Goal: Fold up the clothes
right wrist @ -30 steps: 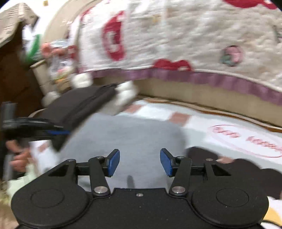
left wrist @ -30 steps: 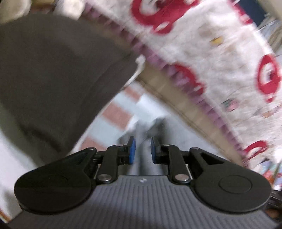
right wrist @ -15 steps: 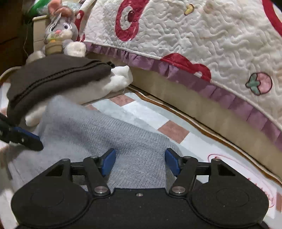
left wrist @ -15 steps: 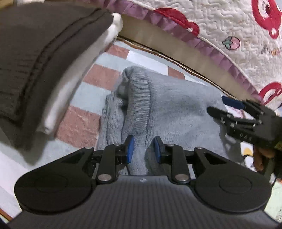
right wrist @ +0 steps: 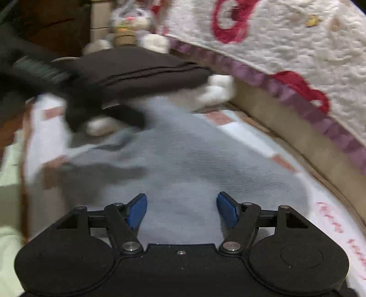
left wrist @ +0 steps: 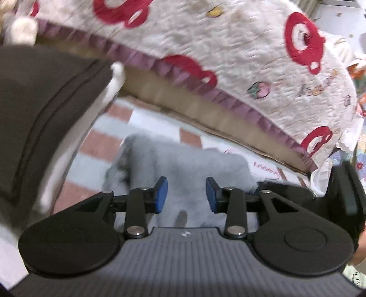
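A folded grey knit sweater (left wrist: 183, 160) (right wrist: 194, 164) lies on a checked mat beside the bed. In the left wrist view my left gripper (left wrist: 186, 194) hovers over its near part, blue pads apart and nothing between them. My right gripper (right wrist: 181, 209) stands open low over the sweater's near edge, also empty. A dark brown folded garment (left wrist: 39, 109) (right wrist: 137, 68) rests on white clothing to the left. The left gripper's blurred dark body (right wrist: 41, 73) shows at the left of the right wrist view; the right gripper's body (left wrist: 343, 194) sits at the right edge of the left view.
A quilted white bedspread (left wrist: 228, 45) (right wrist: 297, 45) with red prints and a purple frill hangs along the far side. A plush rabbit (right wrist: 130, 20) sits behind the brown pile. The pink-and-white checked mat (left wrist: 109, 146) covers the floor.
My left gripper has opened wider and pulled back off the sweater's fold. The right gripper moved forward over the sweater and stays open. Both views are blurred by motion.
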`<control>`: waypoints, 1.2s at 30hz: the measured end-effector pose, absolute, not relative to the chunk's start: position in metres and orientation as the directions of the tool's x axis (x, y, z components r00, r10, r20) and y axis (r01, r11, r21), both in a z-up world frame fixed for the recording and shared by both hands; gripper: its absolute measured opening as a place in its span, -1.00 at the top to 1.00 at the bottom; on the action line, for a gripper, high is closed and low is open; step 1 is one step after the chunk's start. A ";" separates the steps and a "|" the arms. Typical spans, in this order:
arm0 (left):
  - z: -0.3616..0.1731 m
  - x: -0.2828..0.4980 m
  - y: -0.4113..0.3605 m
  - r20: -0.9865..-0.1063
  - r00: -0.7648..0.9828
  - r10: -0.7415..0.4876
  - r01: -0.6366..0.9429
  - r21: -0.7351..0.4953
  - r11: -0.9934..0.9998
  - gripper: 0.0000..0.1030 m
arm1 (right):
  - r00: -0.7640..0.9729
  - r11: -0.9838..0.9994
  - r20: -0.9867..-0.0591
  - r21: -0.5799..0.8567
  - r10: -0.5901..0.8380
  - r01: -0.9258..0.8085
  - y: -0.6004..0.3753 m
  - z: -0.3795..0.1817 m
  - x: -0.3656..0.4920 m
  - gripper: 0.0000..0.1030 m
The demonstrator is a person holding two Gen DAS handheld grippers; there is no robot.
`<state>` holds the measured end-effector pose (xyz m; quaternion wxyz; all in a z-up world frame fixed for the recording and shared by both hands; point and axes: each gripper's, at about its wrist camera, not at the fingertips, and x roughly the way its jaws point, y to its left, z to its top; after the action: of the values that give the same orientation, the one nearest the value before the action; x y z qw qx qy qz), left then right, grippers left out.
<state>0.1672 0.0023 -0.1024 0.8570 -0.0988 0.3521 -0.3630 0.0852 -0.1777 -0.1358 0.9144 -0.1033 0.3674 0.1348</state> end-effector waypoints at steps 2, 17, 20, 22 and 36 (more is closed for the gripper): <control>-0.108 0.172 -0.008 -0.569 0.510 -0.645 0.538 -0.374 0.756 0.29 | 0.676 0.931 -0.713 -0.094 0.186 -0.354 -0.169 -0.139 0.079 -0.44; -0.137 0.192 -0.022 -0.690 0.541 -0.482 0.455 -0.242 0.857 0.62 | 0.740 0.979 -0.650 0.025 0.170 -0.203 -0.239 -0.086 0.039 -0.07; -0.138 0.195 -0.017 -0.690 0.530 -0.493 0.447 -0.267 0.854 0.69 | 0.673 0.978 -0.729 -0.019 0.127 -0.206 -0.239 -0.117 0.039 -0.17; -0.140 0.197 -0.014 -0.691 0.525 -0.497 0.442 -0.278 0.853 0.74 | 0.663 0.973 -0.743 -0.080 0.087 -0.218 -0.230 -0.137 0.032 -0.24; -0.108 0.180 0.052 -0.677 0.462 -0.573 0.322 -0.474 0.819 -0.32 | 0.618 0.933 -0.718 0.351 0.320 -0.076 -0.283 -0.122 0.016 -0.26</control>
<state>0.1796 0.0521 -0.1076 0.8433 -0.1410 0.4456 -0.2654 0.0163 -0.2829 -0.1218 0.8878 0.1448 0.4224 0.1115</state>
